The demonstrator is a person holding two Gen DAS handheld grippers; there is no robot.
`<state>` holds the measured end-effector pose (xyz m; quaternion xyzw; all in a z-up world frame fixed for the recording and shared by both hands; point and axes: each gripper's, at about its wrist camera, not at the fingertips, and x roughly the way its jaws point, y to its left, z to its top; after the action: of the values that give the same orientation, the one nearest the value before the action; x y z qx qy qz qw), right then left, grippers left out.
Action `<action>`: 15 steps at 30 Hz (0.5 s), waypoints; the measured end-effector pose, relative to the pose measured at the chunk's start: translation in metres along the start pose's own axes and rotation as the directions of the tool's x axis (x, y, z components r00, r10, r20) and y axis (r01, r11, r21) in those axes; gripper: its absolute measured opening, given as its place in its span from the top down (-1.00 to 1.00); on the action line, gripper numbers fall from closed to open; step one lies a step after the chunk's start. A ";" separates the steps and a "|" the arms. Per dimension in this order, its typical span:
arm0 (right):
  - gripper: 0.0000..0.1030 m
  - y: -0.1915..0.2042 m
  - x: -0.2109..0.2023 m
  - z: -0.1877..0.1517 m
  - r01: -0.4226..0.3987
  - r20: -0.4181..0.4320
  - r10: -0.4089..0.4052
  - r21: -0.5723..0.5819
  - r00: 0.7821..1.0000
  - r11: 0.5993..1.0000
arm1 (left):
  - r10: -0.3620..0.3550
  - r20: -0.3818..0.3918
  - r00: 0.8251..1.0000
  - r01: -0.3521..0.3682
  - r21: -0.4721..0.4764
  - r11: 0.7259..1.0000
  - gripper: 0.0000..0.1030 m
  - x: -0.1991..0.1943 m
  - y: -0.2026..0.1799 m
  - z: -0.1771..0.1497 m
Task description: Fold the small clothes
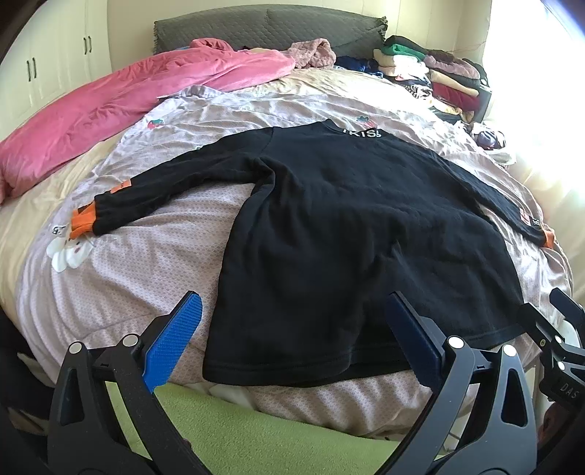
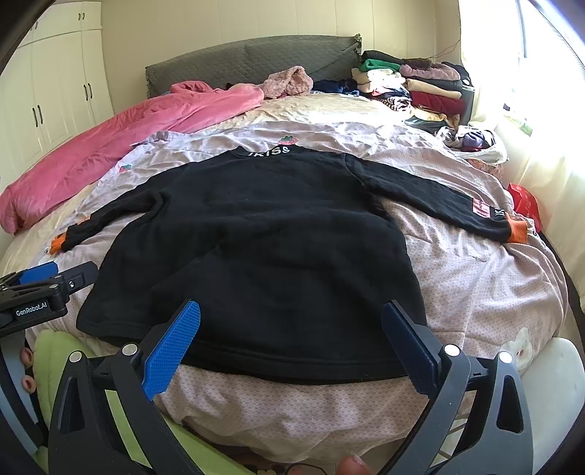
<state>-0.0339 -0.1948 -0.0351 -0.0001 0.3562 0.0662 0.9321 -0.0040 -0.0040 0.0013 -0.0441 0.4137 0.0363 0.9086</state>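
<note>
A small black long-sleeved top with orange cuffs lies flat and spread on the bed, collar at the far end, both sleeves stretched out sideways; it also shows in the right wrist view. My left gripper is open and empty, just above the hem near the top's left bottom corner. My right gripper is open and empty above the hem near the right bottom corner. The left gripper's side shows at the left edge of the right wrist view, the right gripper's side at the right edge of the left wrist view.
The top lies on a pale pink quilt. A pink blanket is bunched at the far left. Stacks of folded clothes stand at the far right by the grey headboard. A green cloth hangs at the near edge.
</note>
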 end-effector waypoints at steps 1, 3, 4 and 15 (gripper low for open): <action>-0.92 0.000 0.000 0.000 0.000 0.000 0.000 -0.003 1.000 1.000 | 0.001 0.001 1.000 -0.001 -0.002 1.000 -0.82 0.000 0.000 0.000; -0.92 0.000 0.000 0.000 -0.001 0.001 0.001 -0.002 1.000 1.000 | 0.000 0.000 1.000 0.000 -0.002 1.000 -0.82 0.000 0.000 -0.001; -0.92 0.000 0.000 0.000 -0.002 0.002 0.002 -0.002 1.000 1.000 | 0.002 0.001 1.000 -0.002 -0.002 1.000 -0.82 0.000 0.000 -0.001; -0.92 -0.002 -0.003 0.001 0.003 0.009 -0.003 0.003 1.000 1.000 | -0.007 -0.007 1.000 0.007 -0.012 1.000 -0.82 0.000 0.002 -0.001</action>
<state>-0.0352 -0.1970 -0.0322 0.0012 0.3521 0.0644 0.9337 -0.0053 -0.0023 0.0006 -0.0509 0.4166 0.0355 0.9070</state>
